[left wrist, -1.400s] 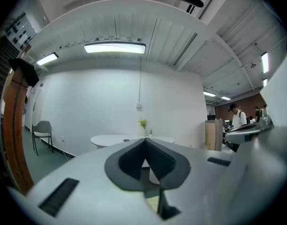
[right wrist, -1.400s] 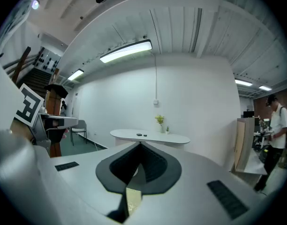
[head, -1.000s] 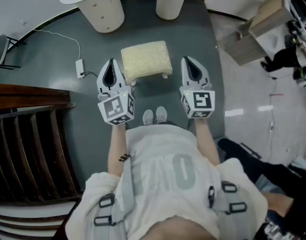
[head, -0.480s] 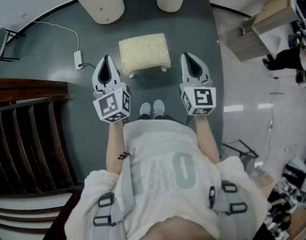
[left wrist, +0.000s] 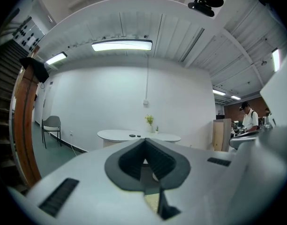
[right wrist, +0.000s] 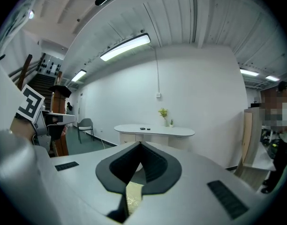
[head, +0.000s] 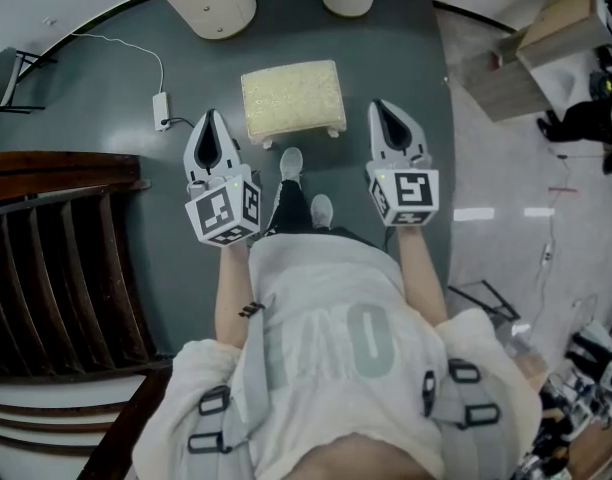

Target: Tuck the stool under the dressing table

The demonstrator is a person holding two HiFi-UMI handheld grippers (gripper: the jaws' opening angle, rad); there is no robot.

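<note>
Shoe [head: 292, 162] stepped forward, beside stool [head: 291, 96]

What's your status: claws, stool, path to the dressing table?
Left claw and right claw shut, empty. Stool on floor ahead, untouched, short of dressing table. Nothing between stool and table; power strip off left.

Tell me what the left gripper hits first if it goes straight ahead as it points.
Likely the dressing table's pedestal; the left gripper would pass beside the stool. Depth is unclear.

One stool [head: 291, 96], one dressing table [head: 221, 0], two hand-held grippers (left [head: 212, 120], right [head: 385, 108]).
</note>
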